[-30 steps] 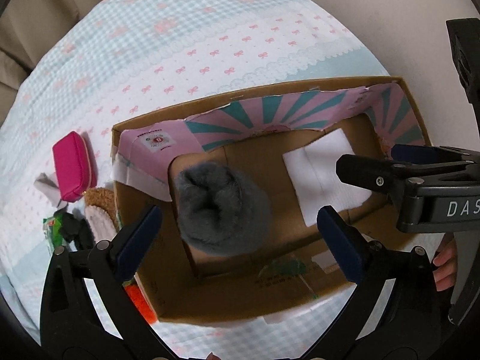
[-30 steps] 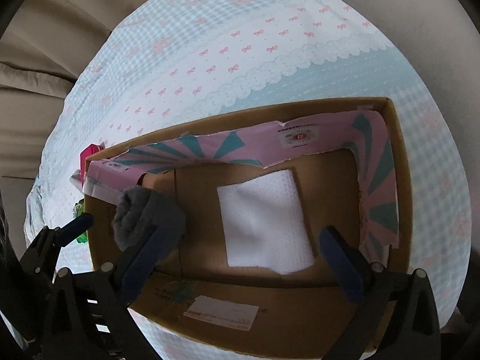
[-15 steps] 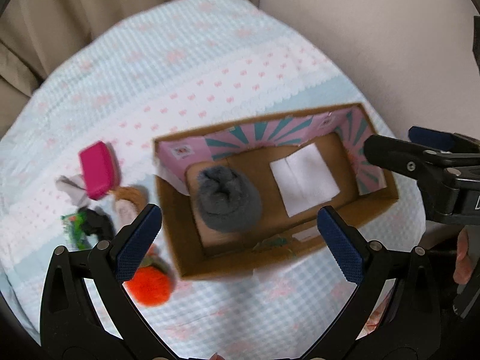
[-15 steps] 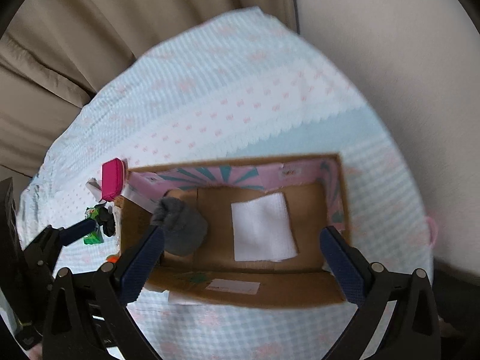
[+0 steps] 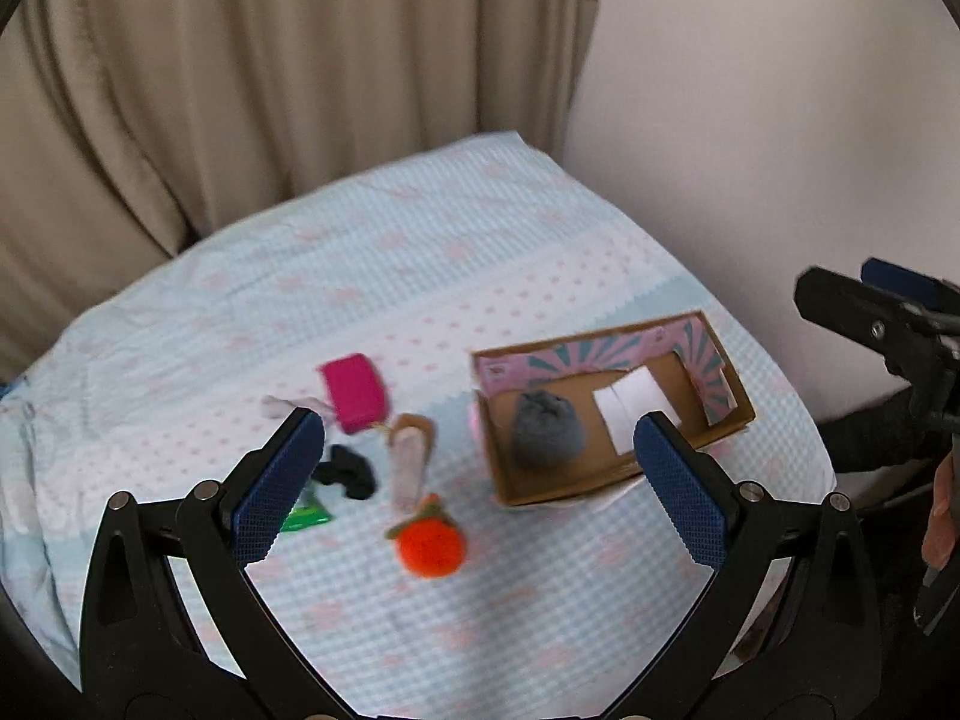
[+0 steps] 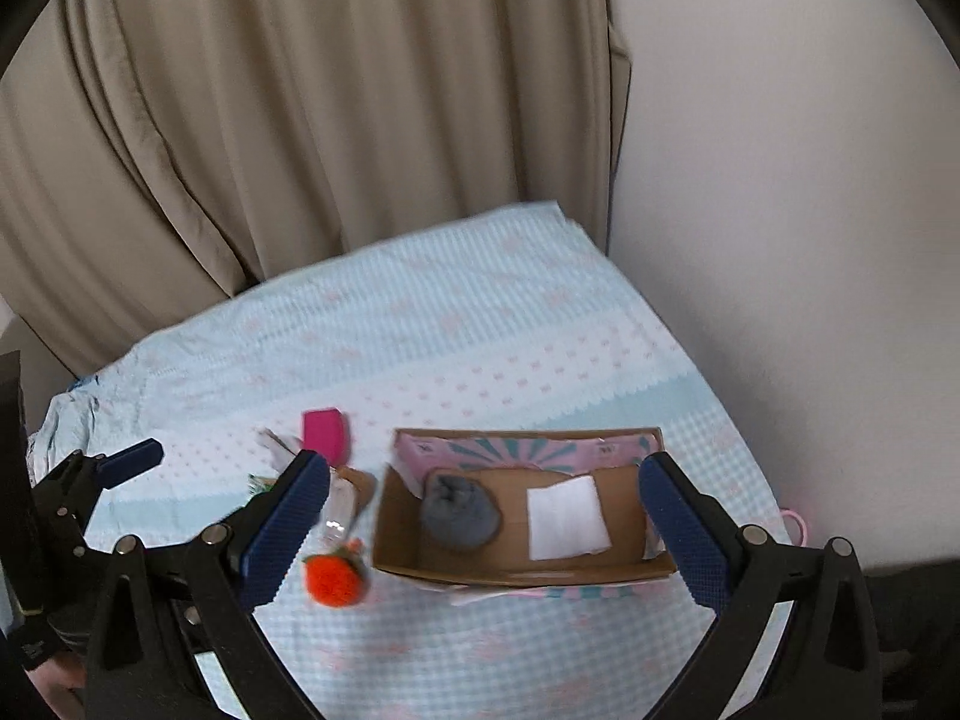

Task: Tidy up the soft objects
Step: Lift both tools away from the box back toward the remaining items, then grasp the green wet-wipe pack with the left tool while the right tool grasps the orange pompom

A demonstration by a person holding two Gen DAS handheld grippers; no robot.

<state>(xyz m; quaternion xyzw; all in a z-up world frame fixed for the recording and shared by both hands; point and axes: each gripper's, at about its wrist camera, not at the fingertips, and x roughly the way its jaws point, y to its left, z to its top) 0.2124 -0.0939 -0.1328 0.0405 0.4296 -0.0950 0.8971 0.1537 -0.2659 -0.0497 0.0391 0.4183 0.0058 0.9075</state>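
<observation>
Both grippers, left gripper [image 5: 480,480] and right gripper [image 6: 483,519], hang with jaws spread and hold nothing; gray plush [image 5: 546,427] and white cloth [image 5: 636,410] lie inside the cardboard box [image 5: 600,480], orange pompom [image 5: 432,546] outside.

Cardboard box [image 5: 612,414] open-topped; grey woolly bundle [image 5: 546,429] fills its left end, white cloth [image 5: 636,405] lies flat mid-floor. Left of box, orange pompom [image 5: 431,546], slipper [image 5: 409,456], pink pouch [image 5: 353,393] crowd together. Bedspread [image 5: 510,618] near side bare.
</observation>
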